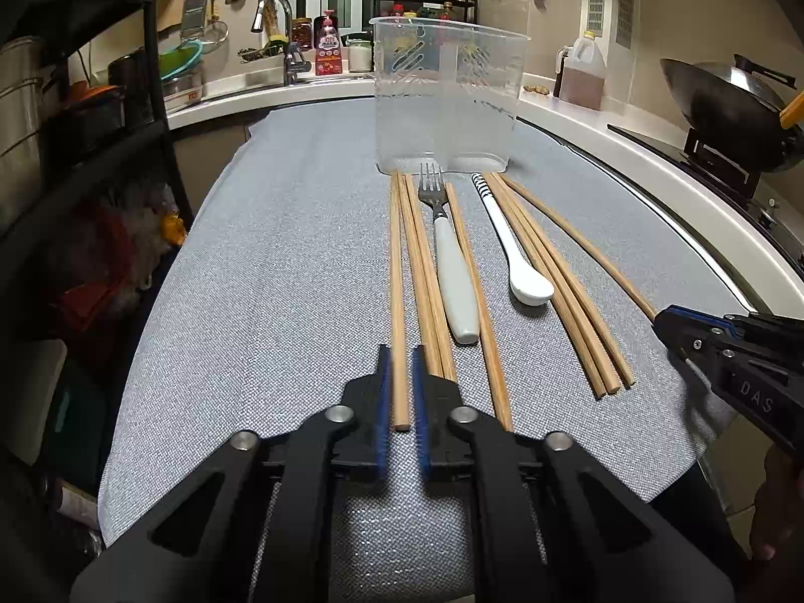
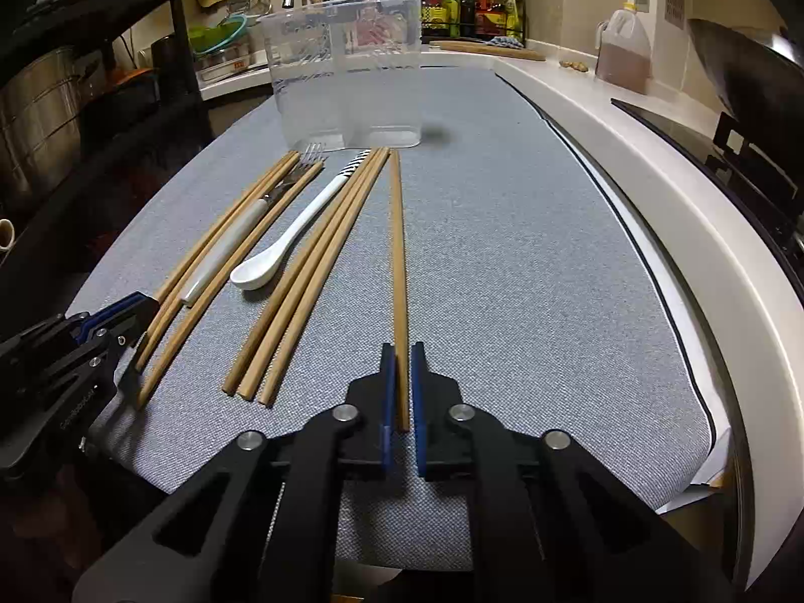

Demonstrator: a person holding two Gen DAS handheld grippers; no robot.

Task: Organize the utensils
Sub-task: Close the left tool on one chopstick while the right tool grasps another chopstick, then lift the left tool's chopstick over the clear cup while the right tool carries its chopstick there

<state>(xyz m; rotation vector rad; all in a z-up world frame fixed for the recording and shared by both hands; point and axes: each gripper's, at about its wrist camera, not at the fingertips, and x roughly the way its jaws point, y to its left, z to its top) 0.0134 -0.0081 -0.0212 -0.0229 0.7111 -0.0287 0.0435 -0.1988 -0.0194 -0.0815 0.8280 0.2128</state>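
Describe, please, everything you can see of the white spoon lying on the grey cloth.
The white spoon looks like glazed ceramic, with a small oval bowl and a long slim handle that ends in black diagonal stripes. It lies flat on the grey cloth, bowl toward the cameras, striped end near the clear plastic container. It sits between the fork and a bundle of three wooden chopsticks, against which its right side appears to rest. Neither pair of tongs touches it.

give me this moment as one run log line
left gripper: shut on leftmost chopstick | right gripper: shut on rightmost chopstick | holder: empty | fork, spoon: on mat
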